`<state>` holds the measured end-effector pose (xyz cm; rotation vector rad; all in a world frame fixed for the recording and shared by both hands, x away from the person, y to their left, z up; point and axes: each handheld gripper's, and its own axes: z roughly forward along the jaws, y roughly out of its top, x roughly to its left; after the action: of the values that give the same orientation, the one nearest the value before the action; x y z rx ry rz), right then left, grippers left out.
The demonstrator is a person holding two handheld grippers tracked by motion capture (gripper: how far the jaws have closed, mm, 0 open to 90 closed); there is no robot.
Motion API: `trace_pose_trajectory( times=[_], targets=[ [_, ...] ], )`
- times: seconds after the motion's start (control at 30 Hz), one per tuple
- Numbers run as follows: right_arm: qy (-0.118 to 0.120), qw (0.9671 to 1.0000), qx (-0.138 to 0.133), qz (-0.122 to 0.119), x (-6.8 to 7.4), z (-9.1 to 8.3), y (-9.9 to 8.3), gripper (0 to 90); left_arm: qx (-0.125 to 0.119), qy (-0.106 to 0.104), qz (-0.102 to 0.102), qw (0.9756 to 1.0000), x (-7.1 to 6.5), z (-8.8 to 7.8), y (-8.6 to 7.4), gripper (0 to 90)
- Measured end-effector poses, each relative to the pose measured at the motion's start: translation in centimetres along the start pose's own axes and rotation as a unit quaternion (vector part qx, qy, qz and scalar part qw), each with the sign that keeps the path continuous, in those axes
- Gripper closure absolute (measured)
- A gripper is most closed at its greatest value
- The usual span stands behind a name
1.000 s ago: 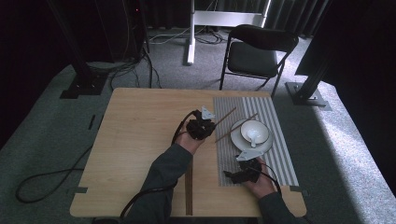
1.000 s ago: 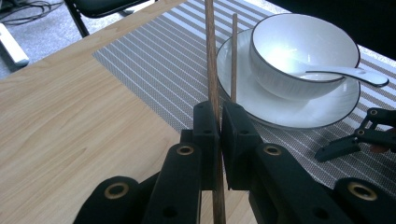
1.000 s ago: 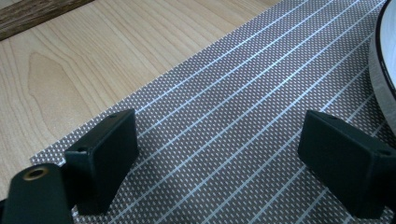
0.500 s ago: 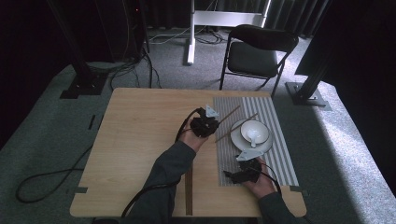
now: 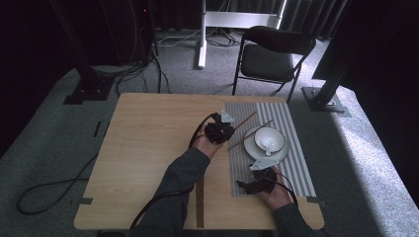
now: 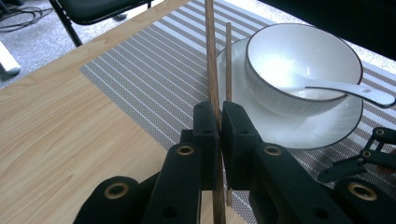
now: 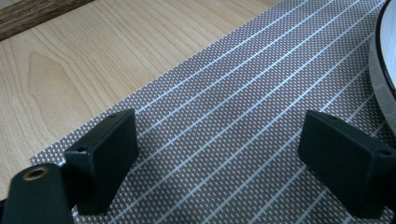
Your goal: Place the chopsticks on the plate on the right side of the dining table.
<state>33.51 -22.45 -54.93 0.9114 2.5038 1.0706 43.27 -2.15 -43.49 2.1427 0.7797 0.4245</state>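
Note:
My left gripper (image 5: 227, 129) (image 6: 219, 109) is shut on a wooden chopstick (image 5: 245, 119) (image 6: 210, 56) and holds it over the left part of the striped placemat (image 5: 291, 163) (image 6: 154, 79). A second chopstick (image 5: 252, 132) (image 6: 228, 56) lies on the mat against the plate (image 5: 276, 154) (image 6: 289, 135). On that plate stands a white bowl (image 5: 269, 139) (image 6: 303, 65) with a white spoon (image 6: 355, 91) in it. My right gripper (image 5: 245, 186) (image 7: 224, 149) rests open and holds nothing, low over the mat's (image 7: 233, 93) near left corner, with the plate's rim (image 7: 385, 51) at its right.
The wooden table (image 5: 148, 148) has a dark strip (image 5: 199, 202) set into it near the front edge. A black chair (image 5: 274, 49) stands beyond the far edge. Cables (image 5: 44, 192) lie on the carpet to the left.
My left gripper has shifted slightly to the right with the chopstick in it. The right hand has stayed still.

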Motion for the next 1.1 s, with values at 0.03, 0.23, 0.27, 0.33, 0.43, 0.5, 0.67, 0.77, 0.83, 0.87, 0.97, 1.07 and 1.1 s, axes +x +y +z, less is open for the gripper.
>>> trace_pose_trajectory(
  times=[0.03,0.23,0.27,0.33,0.43,0.5,0.67,0.77,0.83,0.87,0.97,1.07,1.1],
  targets=[
    [0.0,1.0,0.0,0.0,0.0,0.0,0.0,11.1,0.0,-0.001,0.0,1.0,0.0,0.1,0.1,84.7],
    [0.0,1.0,0.0,0.0,0.0,0.0,0.0,11.1,0.002,-0.001,0.006,1.0,0.0,0.6,0.5,84.7],
    [0.0,1.0,0.0,0.0,0.0,0.0,0.0,11.1,0.002,-0.001,0.006,1.0,0.0,0.6,0.5,84.7],
    [0.0,1.0,0.0,0.0,0.0,0.0,0.0,11.1,0.002,-0.002,0.005,1.0,0.0,0.8,0.6,84.7],
    [0.0,1.0,0.0,0.0,0.0,0.0,0.0,11.1,0.003,-0.005,0.006,1.0,0.0,1.0,0.6,84.7],
    [0.0,1.0,0.0,0.0,0.0,0.0,0.0,11.1,0.003,-0.006,0.005,1.0,0.0,1.1,0.7,84.8],
    [0.0,1.0,0.0,0.0,0.0,0.0,0.0,11.1,0.002,-0.009,0.007,0.9999,0.0,1.4,1.0,84.7],
    [0.0,1.0,0.0,0.0,0.0,0.0,0.0,11.1,0.002,-0.009,0.008,0.9999,0.1,1.5,1.1,84.7],
    [0.0,1.0,0.0,0.0,0.0,0.0,0.0,11.1,0.002,-0.008,0.008,0.9999,0.1,1.6,1.2,84.7],
    [0.0,1.0,0.0,0.0,0.0,0.0,0.0,11.1,0.002,-0.008,0.008,0.9999,0.1,1.6,1.3,84.7],
    [0.0,1.0,0.0,0.0,0.0,0.0,0.0,11.1,0.003,-0.008,0.009,0.9999,0.2,1.8,1.4,84.7],
    [0.0,1.0,0.0,0.0,0.0,0.0,0.0,11.1,0.001,-0.011,0.006,0.9999,0.2,1.9,1.4,84.8],
    [0.0,1.0,0.0,0.0,0.0,0.0,0.0,11.1,0.001,-0.012,0.007,0.9999,0.2,2.0,1.4,84.7]
  ],
)
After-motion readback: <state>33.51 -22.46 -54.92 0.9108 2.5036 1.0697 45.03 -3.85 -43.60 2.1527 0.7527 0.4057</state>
